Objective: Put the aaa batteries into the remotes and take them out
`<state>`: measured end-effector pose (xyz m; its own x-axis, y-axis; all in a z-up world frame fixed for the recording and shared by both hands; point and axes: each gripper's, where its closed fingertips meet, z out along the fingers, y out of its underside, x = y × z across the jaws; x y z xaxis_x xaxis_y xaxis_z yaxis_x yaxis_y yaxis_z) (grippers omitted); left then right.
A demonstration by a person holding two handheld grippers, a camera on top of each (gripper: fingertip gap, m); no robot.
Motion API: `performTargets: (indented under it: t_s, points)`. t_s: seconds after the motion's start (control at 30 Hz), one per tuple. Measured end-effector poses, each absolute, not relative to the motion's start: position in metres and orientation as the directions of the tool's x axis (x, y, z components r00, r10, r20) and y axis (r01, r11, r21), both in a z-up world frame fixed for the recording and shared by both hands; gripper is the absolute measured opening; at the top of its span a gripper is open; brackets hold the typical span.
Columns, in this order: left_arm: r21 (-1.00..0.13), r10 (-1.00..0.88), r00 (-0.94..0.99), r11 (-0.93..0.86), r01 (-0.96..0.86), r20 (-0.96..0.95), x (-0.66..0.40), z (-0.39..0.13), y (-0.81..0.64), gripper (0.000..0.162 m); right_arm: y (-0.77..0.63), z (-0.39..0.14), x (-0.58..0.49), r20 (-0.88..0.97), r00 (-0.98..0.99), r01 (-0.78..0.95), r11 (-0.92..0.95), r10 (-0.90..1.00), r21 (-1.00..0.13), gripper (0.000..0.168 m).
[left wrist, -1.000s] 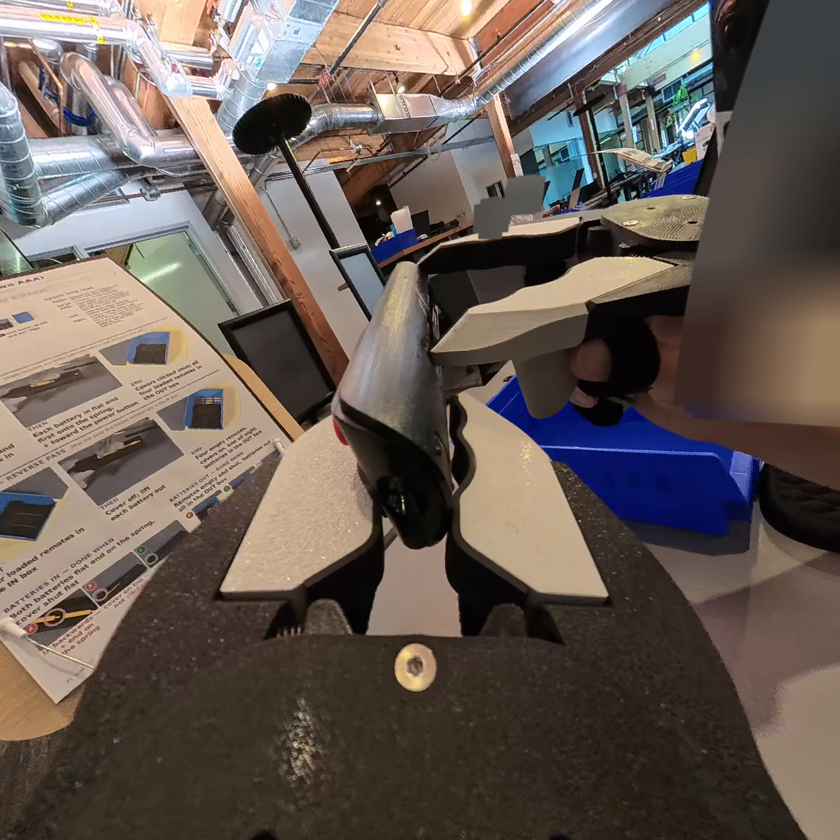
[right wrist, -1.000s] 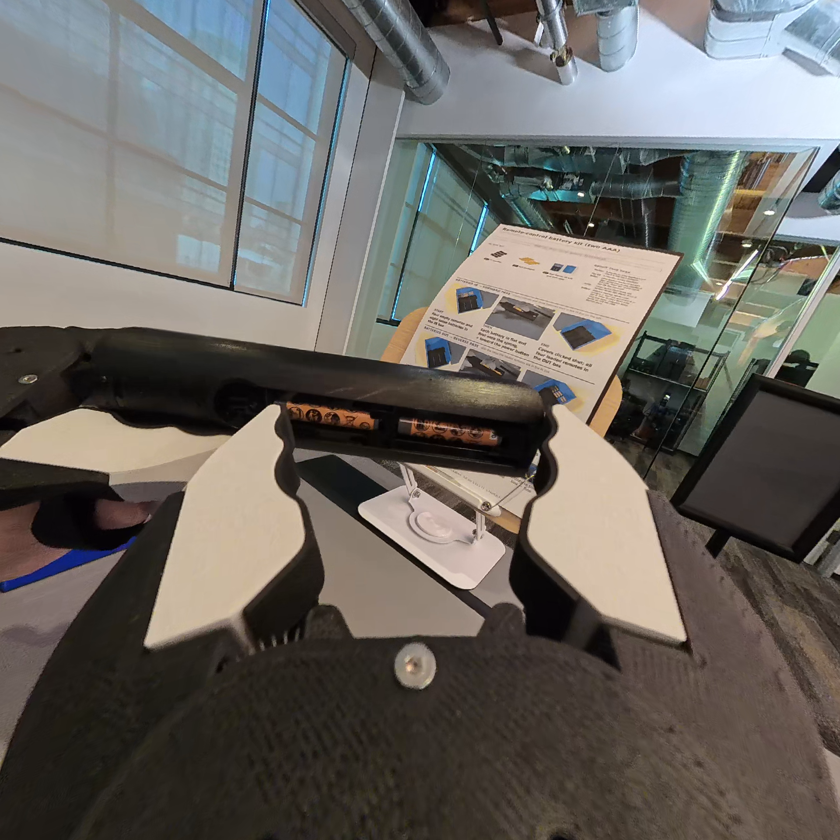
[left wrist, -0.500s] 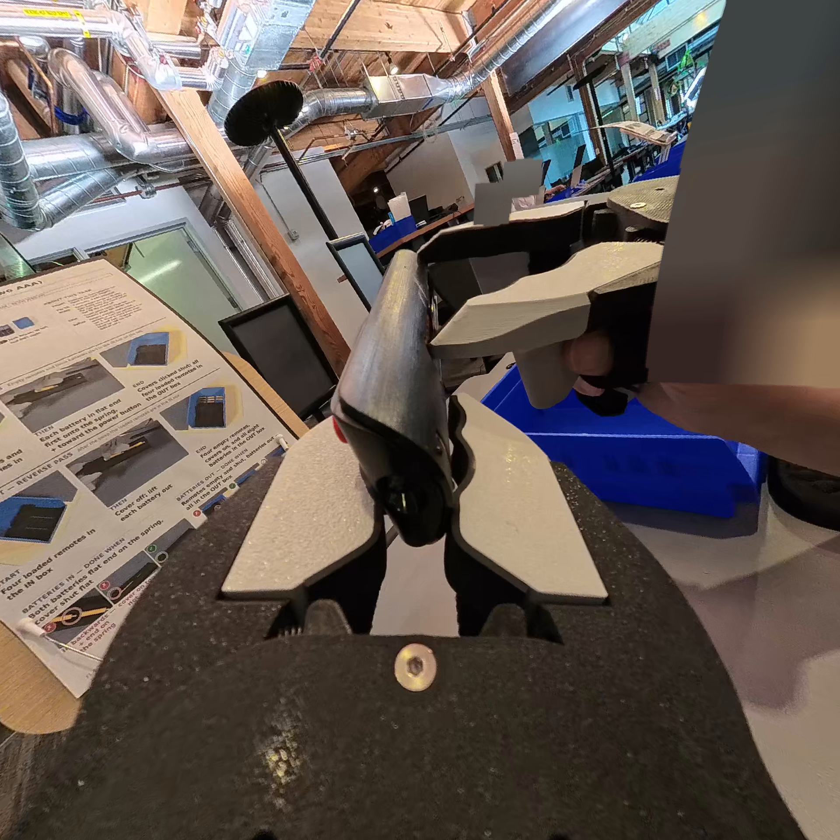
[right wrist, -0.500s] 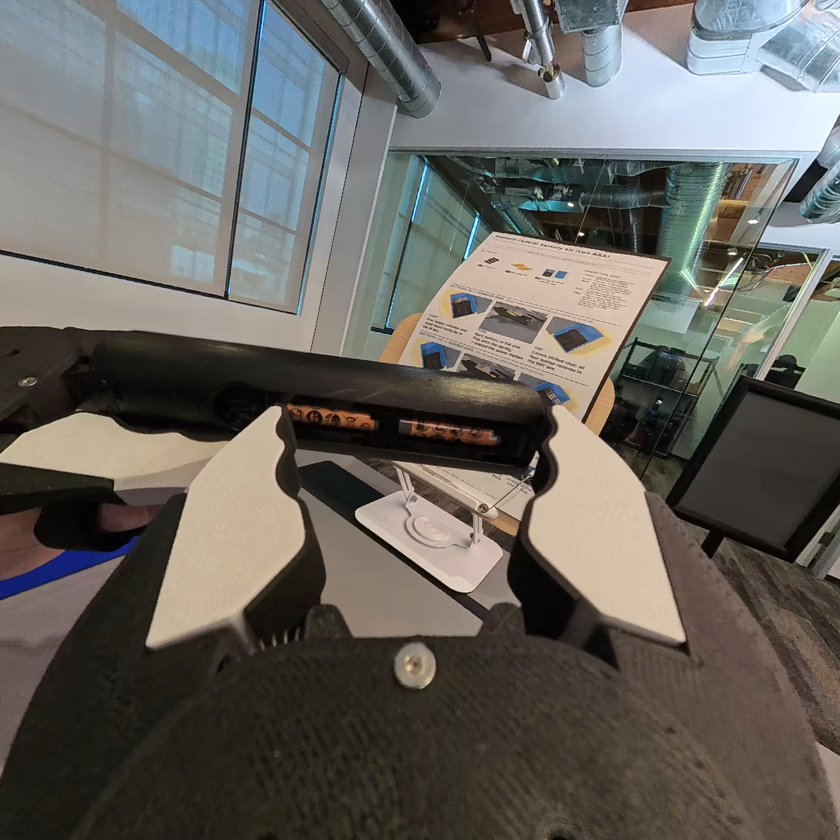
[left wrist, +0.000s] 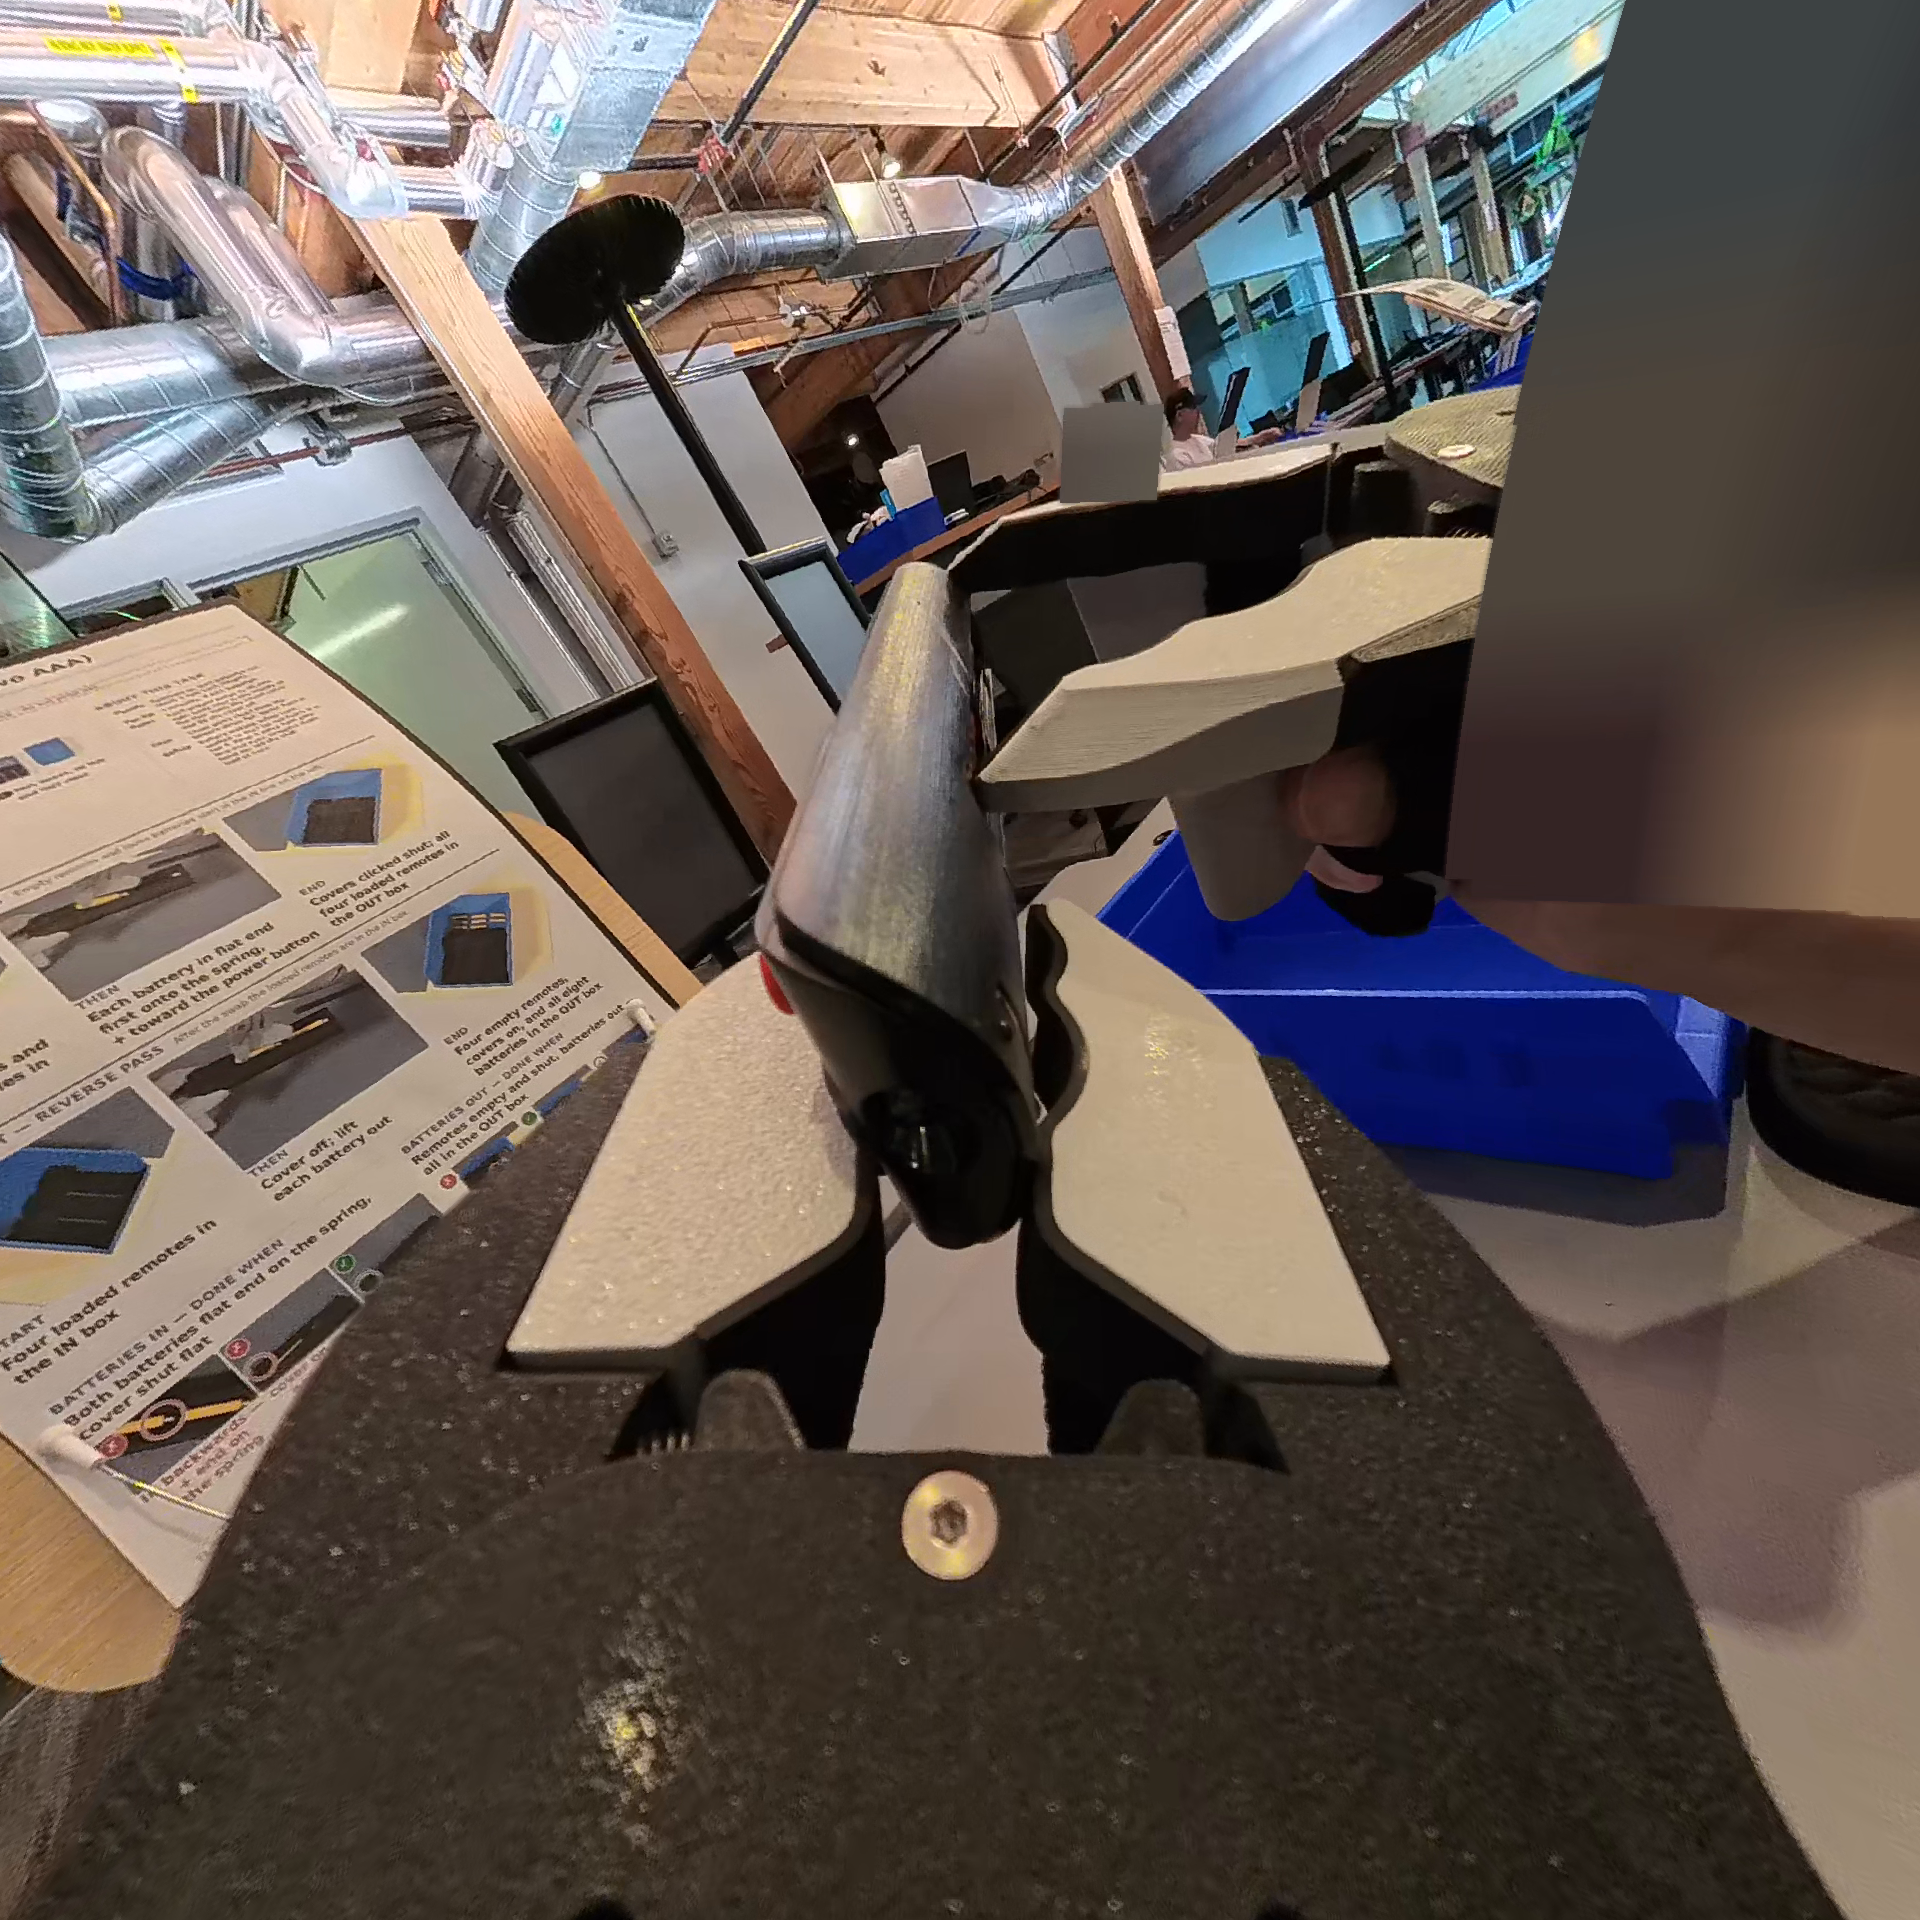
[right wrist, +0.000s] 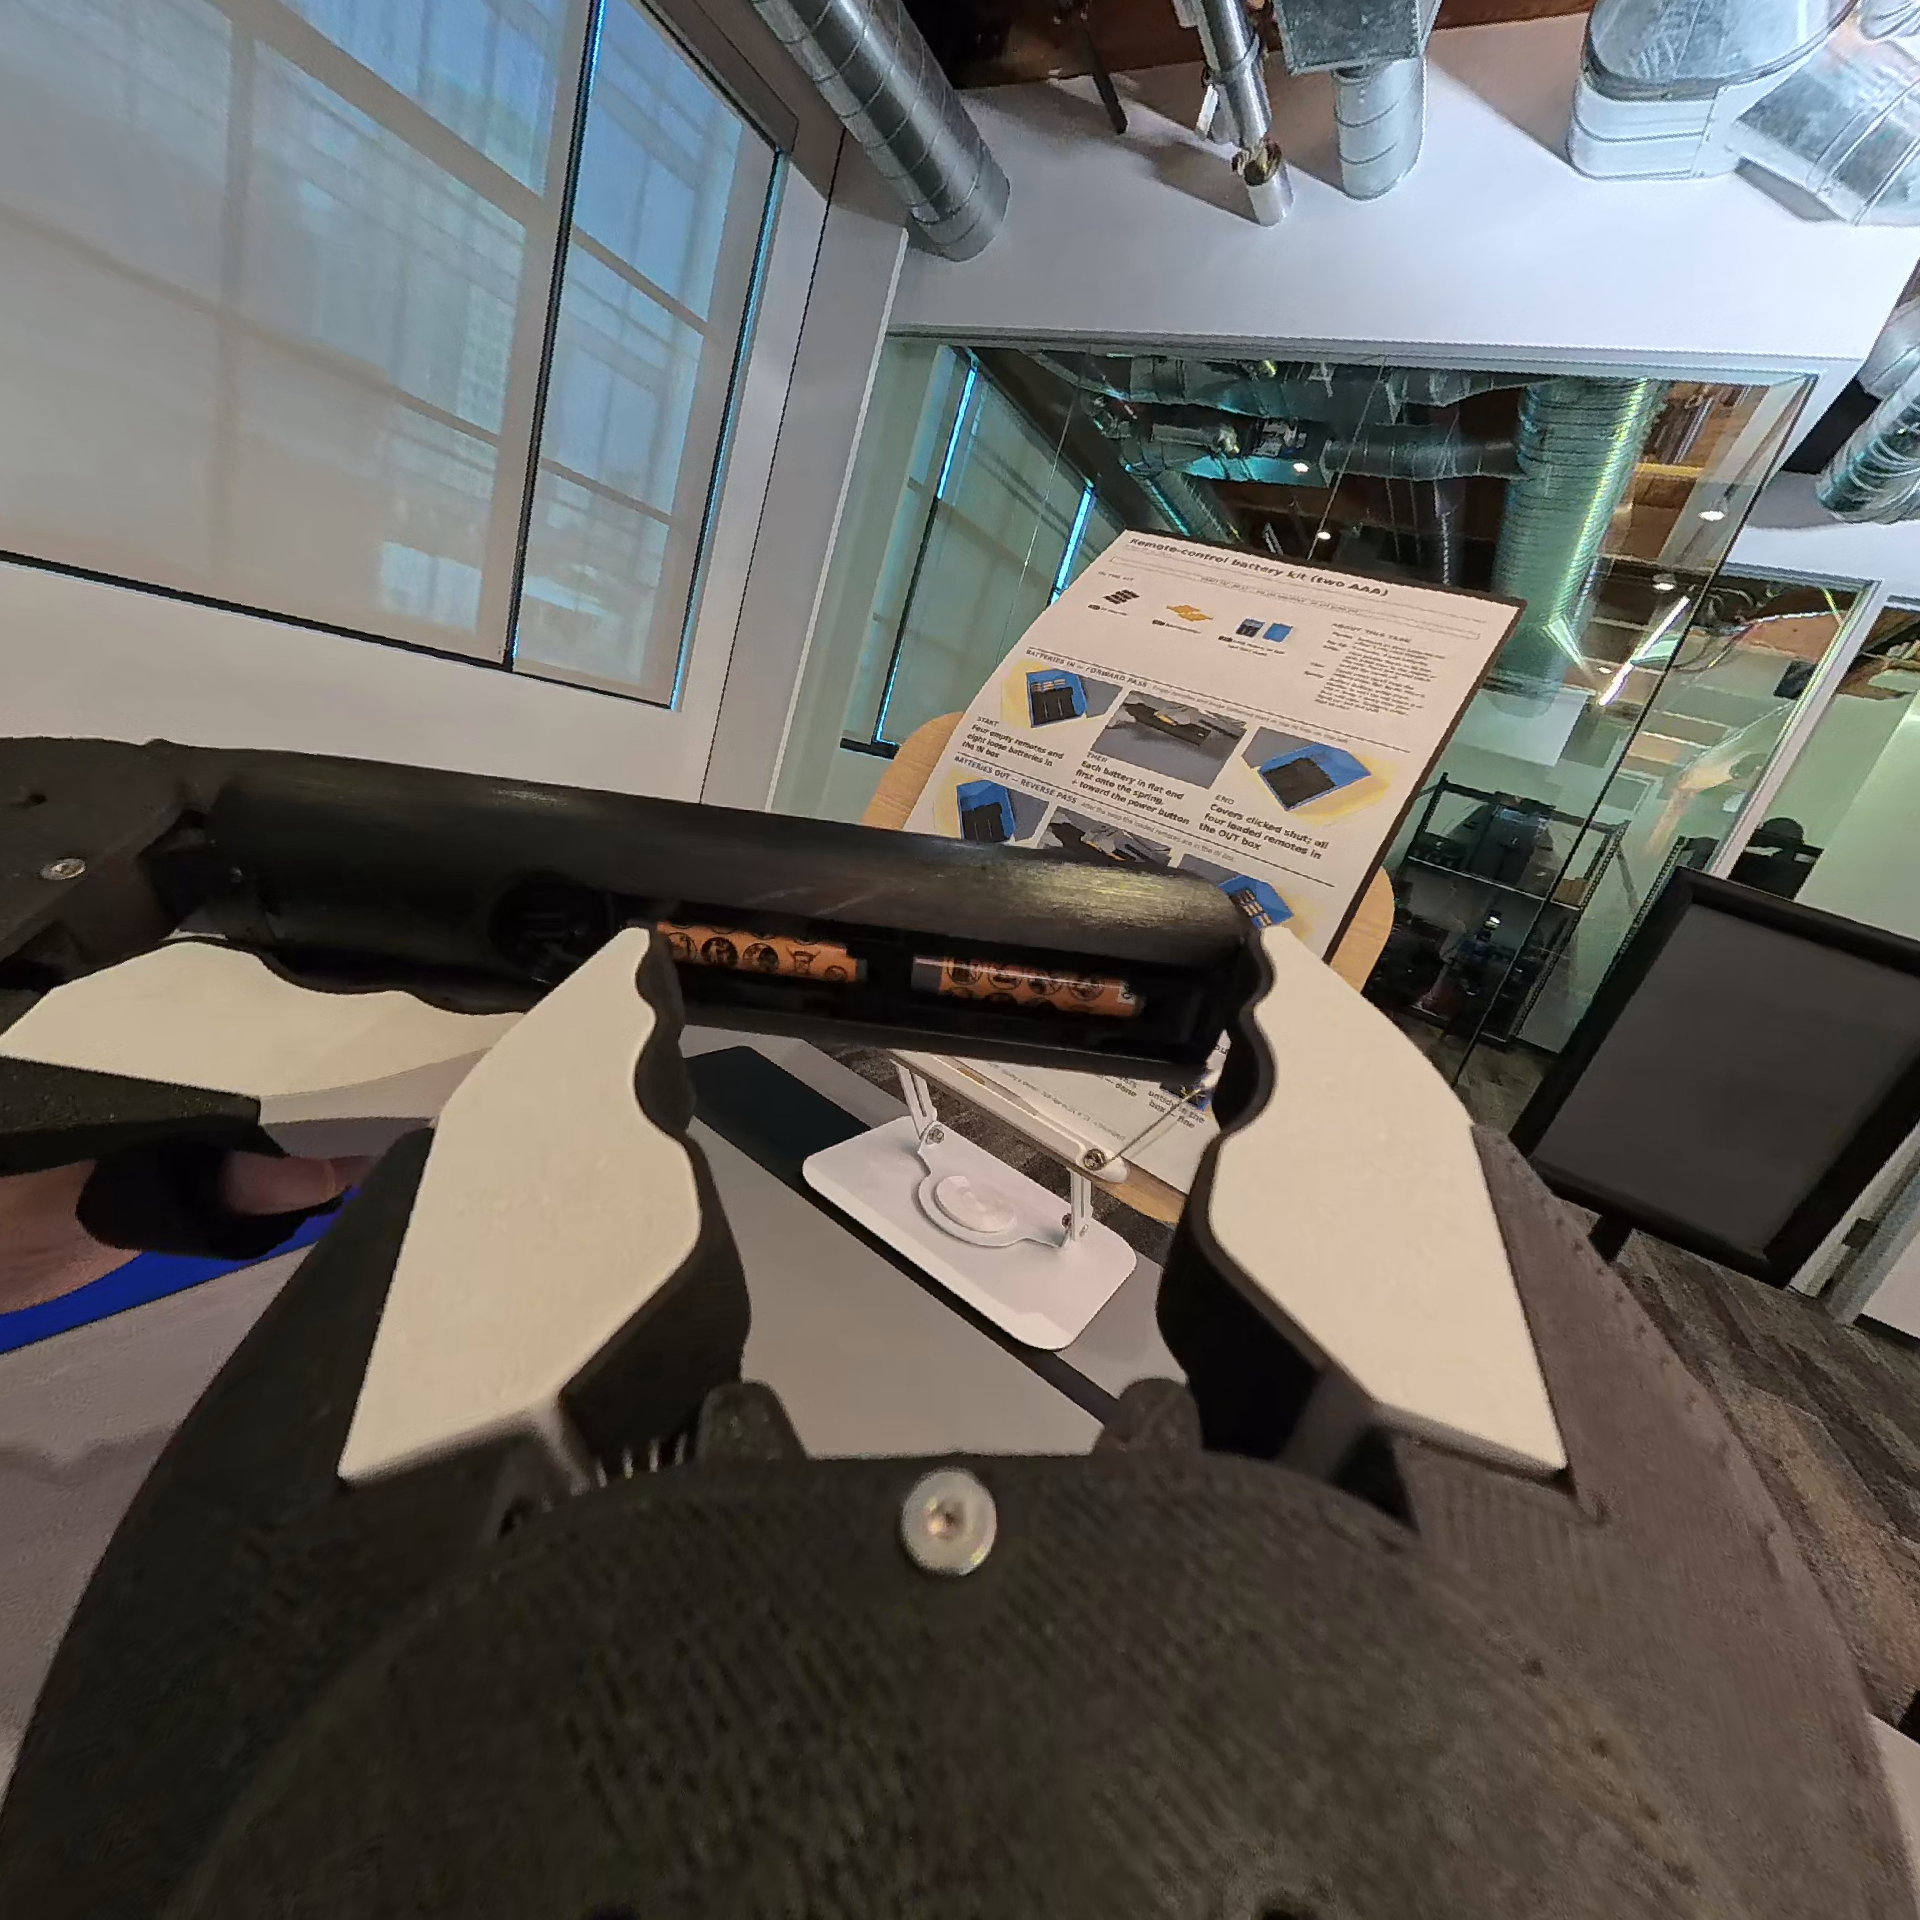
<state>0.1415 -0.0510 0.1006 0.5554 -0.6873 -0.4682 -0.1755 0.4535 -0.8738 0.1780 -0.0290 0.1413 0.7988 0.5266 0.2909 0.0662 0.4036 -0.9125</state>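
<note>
Item held: long black plastic remote (right wrist: 727, 883) with its battery bay uncovered, lifted clear of the grey table (right wrist: 883, 1330). My left gripper (left wrist: 951, 1091) is clenched on the button end of it, so in the left wrist view the body runs away from me, up and forward. My right gripper (right wrist: 951, 1023) stands spread wide, grasping nothing, a fingertip (right wrist: 623, 997) at each end of the open bay. Contents: two orange AAA batteries (right wrist: 764, 951) seated end to end, their long axis crossing straight between my right fingers. Bay faces the right gripper, which I judge the nearer for lifting them out. Blue plastic bin (left wrist: 1403, 1039) sits below, beside my left.
</note>
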Motion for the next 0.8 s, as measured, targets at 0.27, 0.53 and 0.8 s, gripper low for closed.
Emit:
performTargets:
  t_s: [0.27, 0.53, 0.8]
  points:
    - [-0.886, -0.707, 0.547, 0.436, -0.161, -0.447, 0.142, 0.100, -0.051, 0.027, -0.028, 0.142, 0.178, 0.282, 0.800, 0.058, 0.401, 0.529, -0.914, 0.101]
    - [-0.893, -0.737, 0.518, 0.425, -0.145, -0.435, 0.143, 0.104, -0.054, 0.027, -0.034, 0.155, 0.184, 0.388, 0.793, 0.167, 0.444, 0.470, -0.880, 0.093]
    - [-0.916, -0.775, 0.501, 0.387, -0.105, -0.385, 0.142, 0.107, -0.057, 0.027, -0.037, 0.162, 0.194, 0.427, 0.773, 0.199, 0.460, 0.469, -0.865, 0.068]
